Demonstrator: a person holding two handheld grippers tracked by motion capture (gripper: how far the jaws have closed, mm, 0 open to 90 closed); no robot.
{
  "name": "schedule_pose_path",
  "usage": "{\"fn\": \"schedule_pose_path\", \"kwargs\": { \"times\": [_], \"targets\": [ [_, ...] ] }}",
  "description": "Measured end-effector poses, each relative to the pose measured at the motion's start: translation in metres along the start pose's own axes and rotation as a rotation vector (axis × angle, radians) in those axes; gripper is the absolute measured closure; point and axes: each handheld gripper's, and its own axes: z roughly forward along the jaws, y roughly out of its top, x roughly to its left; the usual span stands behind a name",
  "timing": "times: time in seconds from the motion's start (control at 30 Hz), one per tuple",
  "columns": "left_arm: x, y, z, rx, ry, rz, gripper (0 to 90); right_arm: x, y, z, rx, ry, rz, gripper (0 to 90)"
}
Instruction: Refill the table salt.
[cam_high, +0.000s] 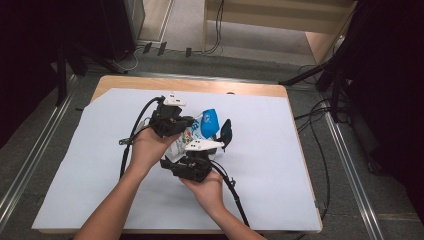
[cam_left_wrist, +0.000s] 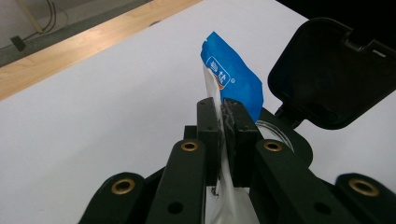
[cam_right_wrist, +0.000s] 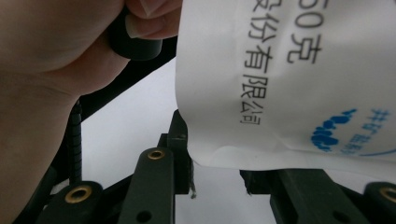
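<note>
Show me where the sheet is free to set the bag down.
Free: white sheet left of the left gripper, and the strip right of the open black lid toward the table's right edge. Crowded: centre, where both grippers and the bag meet.

Both grippers, left gripper (cam_high: 187, 122) and right gripper (cam_high: 212, 150), are chunky black plastic with brass-ringed pivot screws, white plates on top, black cables trailing off. Forearms bare, no sleeves.
</note>
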Motion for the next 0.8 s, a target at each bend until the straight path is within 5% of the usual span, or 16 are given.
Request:
{"fn": "schedule_pose_path", "kwargs": {
  "times": [0.17, 0.8],
  "targets": [
    [-0.0046, 0.0010, -0.0003, 0.000, 0.025, 0.026, 86.7, 0.0004, -0.0001, 0.0006, 0.000, 0.005, 0.011, 68.2],
    [0.0001, -0.0003, 0.0004, -0.004, -0.006, 0.007, 86.3, 0.0006, -0.0001, 0.0008, 0.000, 0.008, 0.011, 67.4]
  ]
}}
